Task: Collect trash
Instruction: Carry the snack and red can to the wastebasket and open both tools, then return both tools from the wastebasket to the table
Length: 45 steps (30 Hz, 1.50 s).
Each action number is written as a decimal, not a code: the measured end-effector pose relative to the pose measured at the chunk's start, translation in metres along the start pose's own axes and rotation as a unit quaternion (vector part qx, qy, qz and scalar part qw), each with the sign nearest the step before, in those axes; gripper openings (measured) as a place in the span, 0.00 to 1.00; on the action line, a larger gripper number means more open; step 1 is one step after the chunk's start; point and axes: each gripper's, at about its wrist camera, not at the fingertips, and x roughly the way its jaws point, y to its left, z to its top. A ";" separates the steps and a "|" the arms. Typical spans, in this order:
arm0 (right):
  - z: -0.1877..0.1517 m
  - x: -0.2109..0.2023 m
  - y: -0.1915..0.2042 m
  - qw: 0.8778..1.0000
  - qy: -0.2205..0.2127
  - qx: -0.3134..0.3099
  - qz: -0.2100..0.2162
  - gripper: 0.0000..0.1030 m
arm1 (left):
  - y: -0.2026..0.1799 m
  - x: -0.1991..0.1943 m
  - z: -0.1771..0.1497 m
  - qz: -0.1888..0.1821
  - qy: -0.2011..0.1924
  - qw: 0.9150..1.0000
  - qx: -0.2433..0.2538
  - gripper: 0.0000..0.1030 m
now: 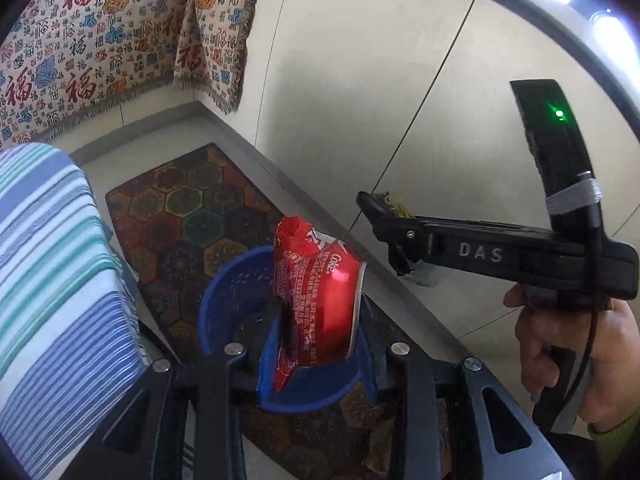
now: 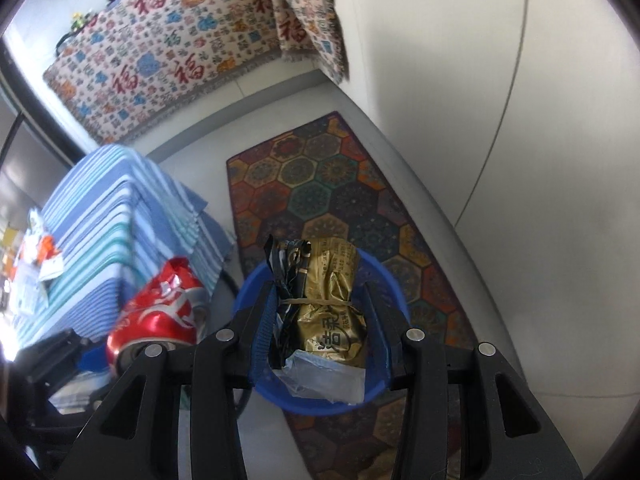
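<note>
Left gripper (image 1: 320, 312): its fingers, narrowly parted, clamp a crushed red aluminium cola can (image 1: 316, 296) between the blue pads, above the round blue plastic bin (image 1: 224, 300).
Right gripper (image 2: 320, 320): closed on a crumpled gold and black foil packet (image 2: 324, 312), directly over the bin.
Bin: stands on a hexagon-patterned rug (image 2: 340, 184).

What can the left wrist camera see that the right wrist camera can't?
Only the left wrist view shows the person's hand holding the right gripper from outside. Only the right wrist view clearly shows the gold packet squeezed in that gripper. Both show the crushed red can in the left gripper, the blue bin, the patterned rug and striped cloth.
</note>
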 end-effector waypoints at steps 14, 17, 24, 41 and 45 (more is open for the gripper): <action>0.008 0.034 -0.032 0.998 0.014 0.057 0.026 0.54 | 0.002 0.073 -0.004 0.025 0.044 0.999 0.004 0.36; 0.010 0.038 -0.034 0.997 0.015 0.066 0.032 0.58 | 0.002 0.080 -0.004 0.035 0.049 0.998 0.002 0.49; 0.016 0.017 -0.025 0.998 -0.017 0.060 0.033 0.63 | 0.007 0.054 0.005 0.035 0.017 0.999 -0.004 0.53; -0.025 -0.084 0.124 0.977 -0.168 -0.132 0.020 0.90 | 0.061 -0.151 -0.079 0.087 -0.068 0.993 -0.035 0.55; -0.050 -0.065 0.180 0.973 -0.137 -0.179 0.047 0.90 | 0.114 -0.180 -0.125 0.146 -0.050 0.986 -0.067 0.55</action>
